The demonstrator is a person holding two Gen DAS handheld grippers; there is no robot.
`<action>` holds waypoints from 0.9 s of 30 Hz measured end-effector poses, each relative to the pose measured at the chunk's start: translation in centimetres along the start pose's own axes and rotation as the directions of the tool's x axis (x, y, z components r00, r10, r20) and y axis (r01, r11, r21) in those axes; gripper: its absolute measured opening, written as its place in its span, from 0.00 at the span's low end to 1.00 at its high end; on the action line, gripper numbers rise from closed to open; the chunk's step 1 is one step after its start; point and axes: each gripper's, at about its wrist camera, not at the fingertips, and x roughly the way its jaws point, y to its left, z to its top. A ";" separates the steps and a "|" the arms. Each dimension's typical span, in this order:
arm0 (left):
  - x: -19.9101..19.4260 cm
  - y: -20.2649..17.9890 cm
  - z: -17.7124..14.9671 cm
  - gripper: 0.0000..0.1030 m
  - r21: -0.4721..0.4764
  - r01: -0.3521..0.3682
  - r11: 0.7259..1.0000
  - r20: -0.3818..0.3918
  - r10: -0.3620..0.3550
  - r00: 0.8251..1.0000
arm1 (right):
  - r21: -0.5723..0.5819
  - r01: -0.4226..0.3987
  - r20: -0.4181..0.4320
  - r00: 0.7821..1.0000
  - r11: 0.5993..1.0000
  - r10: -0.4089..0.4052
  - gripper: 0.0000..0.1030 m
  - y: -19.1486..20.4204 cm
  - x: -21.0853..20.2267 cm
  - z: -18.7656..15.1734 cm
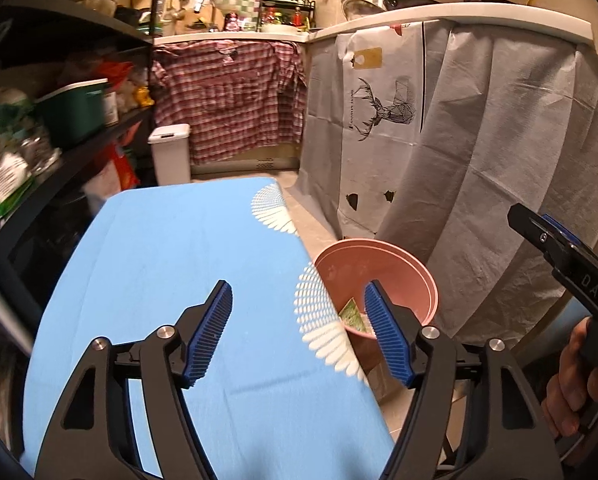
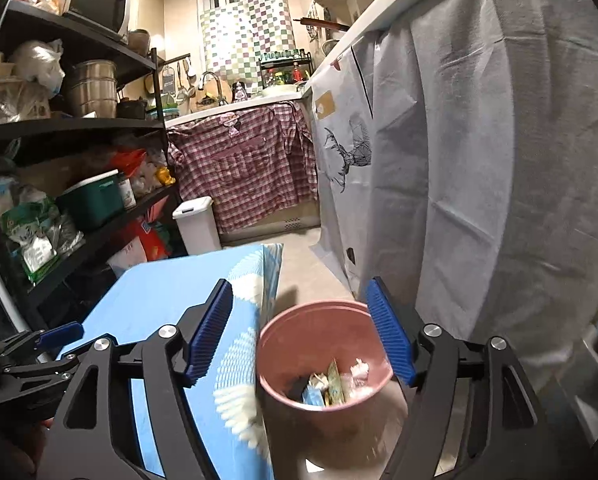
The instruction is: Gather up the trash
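Observation:
A pink bin [image 2: 283, 360] stands on the floor to the right of a blue-covered table [image 2: 159, 308]. Wrappers and crumpled paper [image 2: 333, 384] lie in its bottom. My right gripper [image 2: 299, 328] is open and empty, held above the bin's mouth. My left gripper [image 1: 297, 332] is open and empty over the table's [image 1: 179, 260] right edge, with the bin [image 1: 419, 276] just beyond its right finger. A green wrapper [image 1: 353, 314] shows inside the bin. The right gripper [image 1: 559, 252] shows at the left wrist view's right edge. The left gripper [image 2: 39, 344] shows at lower left in the right wrist view.
A black shelf rack [image 2: 79, 128] full of goods stands on the left. A white lidded bin [image 2: 197, 224] stands beyond the table. A grey cloth [image 2: 479, 160] hangs from the counter on the right. A plaid cloth [image 1: 231, 96] hangs under the far counter.

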 end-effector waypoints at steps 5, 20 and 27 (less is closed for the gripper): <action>-0.9 0.1 -1.7 0.66 -0.018 -0.014 1.000 -0.027 0.013 1.000 | 0.022 0.031 -0.070 0.997 0.999 -0.029 0.72 -0.1 -1.0 -2.2; 0.1 -0.1 -2.7 0.66 0.005 -0.058 0.998 -0.033 0.058 0.998 | -0.077 0.140 -0.157 0.976 0.987 -0.150 0.76 0.8 0.3 -4.2; 0.3 0.2 -2.9 0.66 -0.004 -0.059 0.998 -0.043 0.058 0.997 | -0.080 0.140 -0.166 0.974 0.987 -0.152 0.77 0.8 0.4 -4.5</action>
